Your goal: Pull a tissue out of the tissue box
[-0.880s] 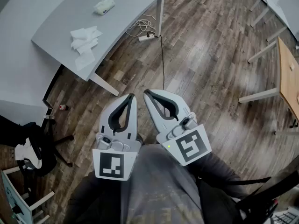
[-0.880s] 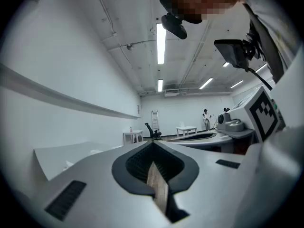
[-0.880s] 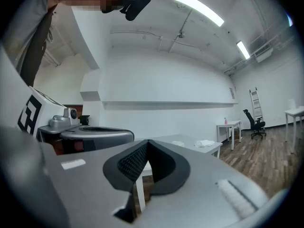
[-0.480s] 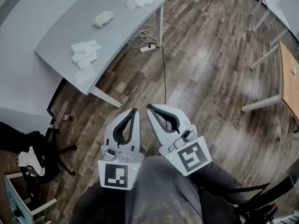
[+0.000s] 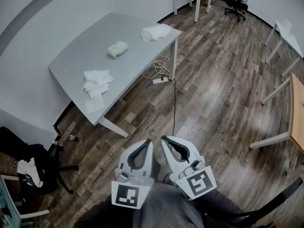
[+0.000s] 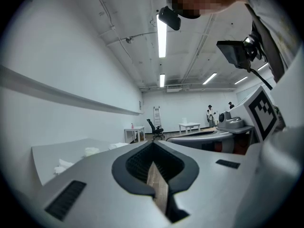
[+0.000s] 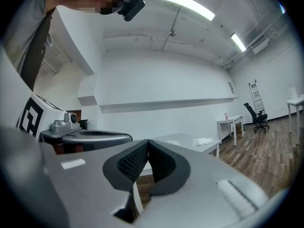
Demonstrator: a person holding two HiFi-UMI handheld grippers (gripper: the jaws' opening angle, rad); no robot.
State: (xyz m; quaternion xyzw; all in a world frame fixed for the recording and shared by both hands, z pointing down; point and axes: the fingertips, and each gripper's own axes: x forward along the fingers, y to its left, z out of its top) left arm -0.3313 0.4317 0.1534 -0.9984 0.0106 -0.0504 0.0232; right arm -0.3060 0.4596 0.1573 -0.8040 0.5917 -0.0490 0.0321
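The tissue box [image 5: 117,49], a small pale green pack, lies on the grey table [image 5: 76,61] far ahead at the upper left. Loose white tissues [image 5: 97,82] are spread nearer the table's front edge, and a white crumpled pile [image 5: 156,32] sits at its right corner. My left gripper [image 5: 148,141] and right gripper [image 5: 163,138] are held side by side close to my body, well short of the table. Both are shut with nothing in them. The left gripper view shows its jaws [image 6: 153,144] closed, and the right gripper view shows its jaws [image 7: 147,143] closed too.
A power strip with cables [image 5: 160,79] lies on the wooden floor beside the table leg. A black chair [image 5: 29,171] stands at the lower left. White tables [image 5: 284,32] and a wooden table [image 5: 298,109] line the right side. An office chair [image 5: 236,3] stands far back.
The head view has swung so the grey table sits lower and further right in the picture and more of the room shows. Both grippers now appear lower in the picture, still shut and side by side.
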